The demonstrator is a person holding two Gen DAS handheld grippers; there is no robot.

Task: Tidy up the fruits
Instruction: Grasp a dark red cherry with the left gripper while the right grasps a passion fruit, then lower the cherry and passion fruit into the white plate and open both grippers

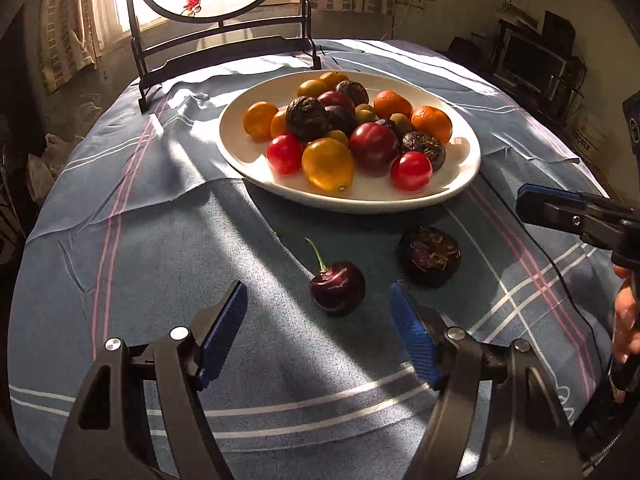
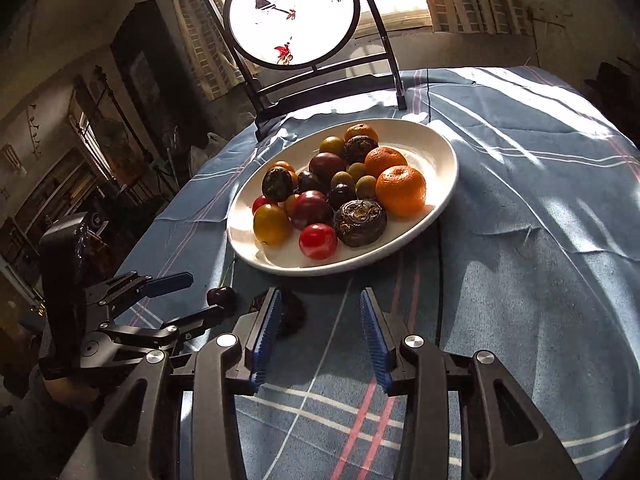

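Left wrist view: left gripper spread wide over bare tablecloth; the cherry lies between its fingers, untouched, stem pointing away toward the plate. A wrinkled dark fruit sits near, right.

Right wrist view: right gripper spread, empty, before the plate's near rim; the wrinkled dark fruit lies behind its left finger.

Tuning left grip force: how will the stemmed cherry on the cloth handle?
The cherry is round and glossy, so it may roll or slip between the jaws. Its thin stem probably bends. It looks small and soft: squeeze gently.
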